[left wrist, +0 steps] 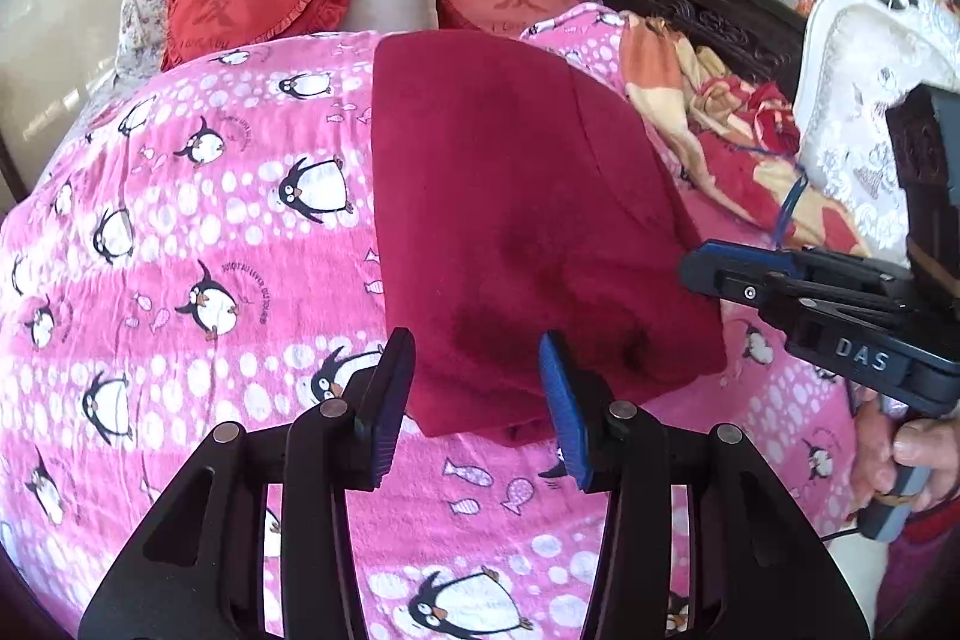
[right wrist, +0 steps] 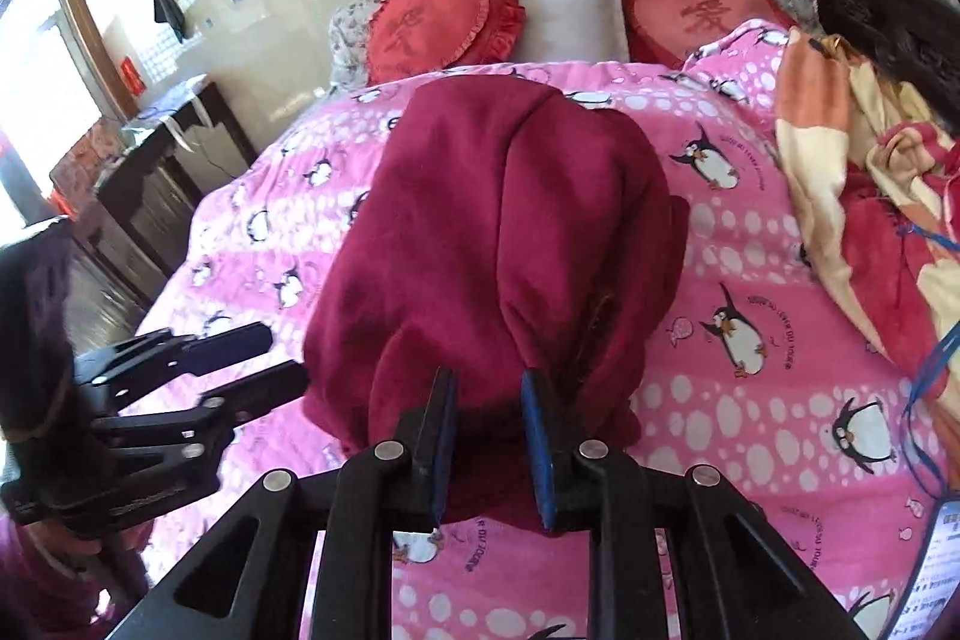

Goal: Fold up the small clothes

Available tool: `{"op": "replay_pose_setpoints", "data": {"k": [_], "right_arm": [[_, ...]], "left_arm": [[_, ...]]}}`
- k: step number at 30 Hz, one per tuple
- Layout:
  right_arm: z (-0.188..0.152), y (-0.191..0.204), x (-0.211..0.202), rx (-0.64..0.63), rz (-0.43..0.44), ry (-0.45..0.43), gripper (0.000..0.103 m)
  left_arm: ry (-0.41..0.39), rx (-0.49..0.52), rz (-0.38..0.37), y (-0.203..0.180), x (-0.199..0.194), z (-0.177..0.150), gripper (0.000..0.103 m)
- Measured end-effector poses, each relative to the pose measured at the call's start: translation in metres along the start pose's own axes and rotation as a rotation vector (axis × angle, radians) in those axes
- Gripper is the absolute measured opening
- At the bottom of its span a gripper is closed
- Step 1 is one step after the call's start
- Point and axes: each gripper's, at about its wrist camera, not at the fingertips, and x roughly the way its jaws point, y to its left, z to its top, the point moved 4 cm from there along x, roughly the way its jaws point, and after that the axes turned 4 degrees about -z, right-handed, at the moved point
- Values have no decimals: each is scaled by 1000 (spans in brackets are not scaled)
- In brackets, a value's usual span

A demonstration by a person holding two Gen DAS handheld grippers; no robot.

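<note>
The right hand-held gripper point(right wrist: 486, 388) tilts downward, clamped on the maroon garment's point(right wrist: 498, 220) bunched edge — the left point(left wrist: 477, 370) released.

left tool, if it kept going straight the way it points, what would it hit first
Most likely the near edge of the dark red fleece garment, which already lies between the left tool's open fingers, on the pink penguin-print bedspread; depth is unclear.

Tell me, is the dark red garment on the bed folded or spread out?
Folded. The dark red garment lies as a compact block on the pink penguin cover, with layered edges at its near end.
</note>
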Motion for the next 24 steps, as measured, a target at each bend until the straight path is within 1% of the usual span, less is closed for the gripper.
{"op": "replay_pose_setpoints", "data": {"k": [1, 2, 3, 4, 5, 6, 7, 9, 11, 12, 15, 17, 18, 19, 20, 21, 22, 23, 24], "right_arm": [[0, -4, -3, 15, -17, -16, 20], [0, -12, -5, 32, -55, -30, 23], [5, -18, -6, 44, -102, -40, 26], [4, -26, -6, 49, -149, -49, 36], [1, -39, -4, 49, -232, -60, 45], [-2, -53, -3, 50, -305, -58, 47], [-5, -63, 2, 55, -348, -49, 47], [-11, -85, 12, 69, -387, -48, 47], [-18, -104, 28, 48, -449, -2, 47], [-19, -113, 34, 41, -468, 13, 47], [-25, -136, 43, 50, -492, 11, 47], [-30, -151, 56, 51, -510, 59, 47], [-33, -155, 60, 54, -510, 68, 47], [-34, -158, 60, 60, -502, 47, 48], [-34, -159, 58, 66, -502, 25, 52], [-36, -160, 59, 66, -507, 24, 53], [-36, -160, 58, 64, -518, 17, 58], [-36, -162, 58, 64, -548, 12, 69], [-38, -163, 59, 67, -584, 8, 76]], "left_arm": [[-15, -12, -2, 2, -5, -1, 47], [-29, -23, 1, 4, -8, -1, 52], [-44, -37, 8, 8, -11, -2, 60], [-61, -59, 18, 14, -12, -3, 66], [-74, -83, 24, 20, -12, -6, 66], [-78, -113, 31, 28, -11, -9, 66], [-74, -134, 40, 34, -8, -11, 66], [-50, -188, 64, 50, 3, -20, 66], [-14, -235, 96, 64, 16, -30, 66], [-2, -252, 102, 69, 21, -34, 66], [21, -310, 114, 81, 33, -47, 66], [40, -350, 112, 86, 41, -53, 66], [30, -361, 116, 87, 43, -56, 66], [7, -354, 128, 86, 42, -56, 66], [1, -343, 140, 83, 42, -56, 67], [2, -333, 149, 81, 44, -57, 69], [-1, -322, 156, 78, 45, -57, 73], [-10, -305, 163, 75, 46, -57, 75], [-20, -289, 176, 72, 47, -58, 77]]}}
